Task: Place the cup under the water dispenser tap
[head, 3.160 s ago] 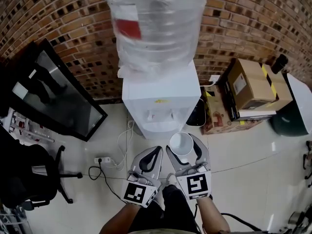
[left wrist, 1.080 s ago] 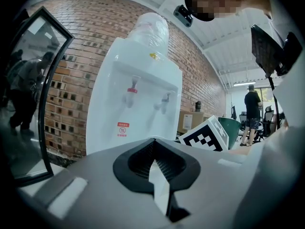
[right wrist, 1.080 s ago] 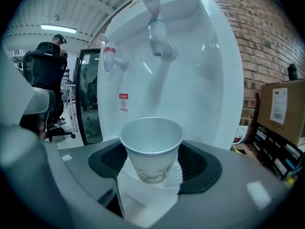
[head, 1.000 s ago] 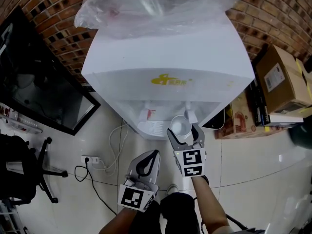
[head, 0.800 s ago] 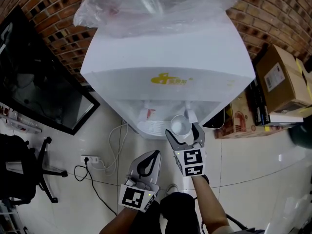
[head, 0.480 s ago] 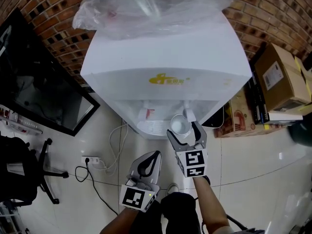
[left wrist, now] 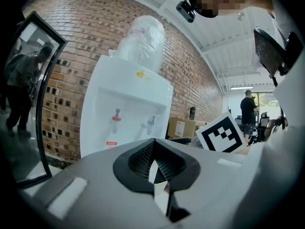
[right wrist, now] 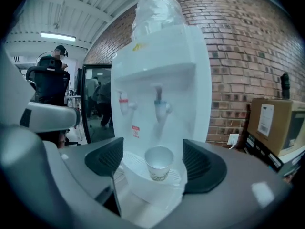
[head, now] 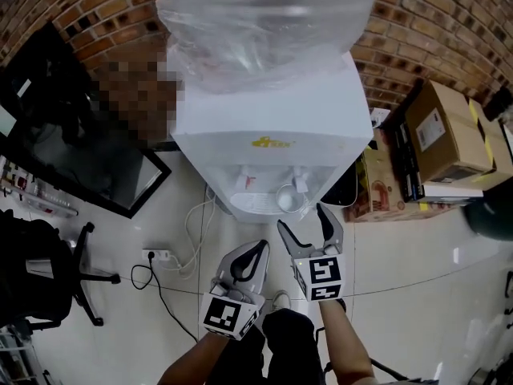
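A small white paper cup point(head: 288, 198) stands upright on the drip tray point(head: 255, 208) of the white water dispenser point(head: 272, 131), below its right-hand tap. In the right gripper view the cup point(right wrist: 158, 162) sits under the blue tap point(right wrist: 160, 107), beside the red tap point(right wrist: 125, 104). My right gripper point(head: 303, 217) is open and empty, its jaws spread wide a short way in front of the cup without touching it. My left gripper point(head: 258, 249) hangs lower and to the left, shut on nothing; its tips meet in the left gripper view point(left wrist: 154, 144).
A plastic-wrapped water bottle point(head: 256, 22) tops the dispenser. A black-framed glass panel point(head: 88, 163) leans on the brick wall at left. Cardboard boxes point(head: 437, 139) stand at right, with a dark bin point(head: 490, 215) beyond. A power strip point(head: 158, 255) with cables lies on the floor by an office chair point(head: 48, 279).
My right gripper opened, let go of the cup and drew back and up. The cup stays on the drip tray. The left gripper also rose, and the head view pulled back.
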`<move>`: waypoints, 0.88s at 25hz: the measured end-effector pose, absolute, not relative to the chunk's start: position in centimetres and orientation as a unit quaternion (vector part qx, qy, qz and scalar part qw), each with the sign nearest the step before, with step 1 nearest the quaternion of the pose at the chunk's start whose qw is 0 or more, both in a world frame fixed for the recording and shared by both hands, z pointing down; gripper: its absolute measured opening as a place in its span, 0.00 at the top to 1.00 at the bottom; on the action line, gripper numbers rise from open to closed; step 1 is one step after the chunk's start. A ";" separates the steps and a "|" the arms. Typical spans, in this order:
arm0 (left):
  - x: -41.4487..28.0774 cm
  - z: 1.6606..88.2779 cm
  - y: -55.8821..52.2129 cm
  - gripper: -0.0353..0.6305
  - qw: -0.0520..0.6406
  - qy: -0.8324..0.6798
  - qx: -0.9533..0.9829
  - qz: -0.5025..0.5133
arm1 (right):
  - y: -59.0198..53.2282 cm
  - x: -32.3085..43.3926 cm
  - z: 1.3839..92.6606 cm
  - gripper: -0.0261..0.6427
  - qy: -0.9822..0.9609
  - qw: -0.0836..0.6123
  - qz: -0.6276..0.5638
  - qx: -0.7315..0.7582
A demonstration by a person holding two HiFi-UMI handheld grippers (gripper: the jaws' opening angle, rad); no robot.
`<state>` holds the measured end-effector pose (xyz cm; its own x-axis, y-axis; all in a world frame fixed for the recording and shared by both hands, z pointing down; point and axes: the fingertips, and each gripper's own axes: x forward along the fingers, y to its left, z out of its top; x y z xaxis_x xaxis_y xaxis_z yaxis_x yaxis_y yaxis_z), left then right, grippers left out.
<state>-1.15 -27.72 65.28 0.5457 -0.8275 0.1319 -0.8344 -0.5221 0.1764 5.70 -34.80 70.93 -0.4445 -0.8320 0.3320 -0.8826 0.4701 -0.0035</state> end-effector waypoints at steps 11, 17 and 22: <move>-1.7 51.9 -24.8 0.96 0.088 -0.475 0.875 -0.001 | -28.9 3.9 53.3 0.53 -0.859 0.107 0.045 0.499; -3.7 44.3 -22.3 0.96 0.074 -0.482 0.873 -0.010 | -25.3 1.7 45.2 0.63 -0.871 0.104 0.036 0.478; -5.7 39.3 -19.5 0.96 0.071 -0.491 0.868 -0.023 | -21.6 0.6 39.8 0.70 -0.873 0.104 0.014 0.476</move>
<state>-5.67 -19.51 39.25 0.5172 -0.8553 0.0303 -0.8489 -0.5082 0.1454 0.58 -21.60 39.77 -0.5242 -0.8288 0.1958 -0.8347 0.5456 0.0747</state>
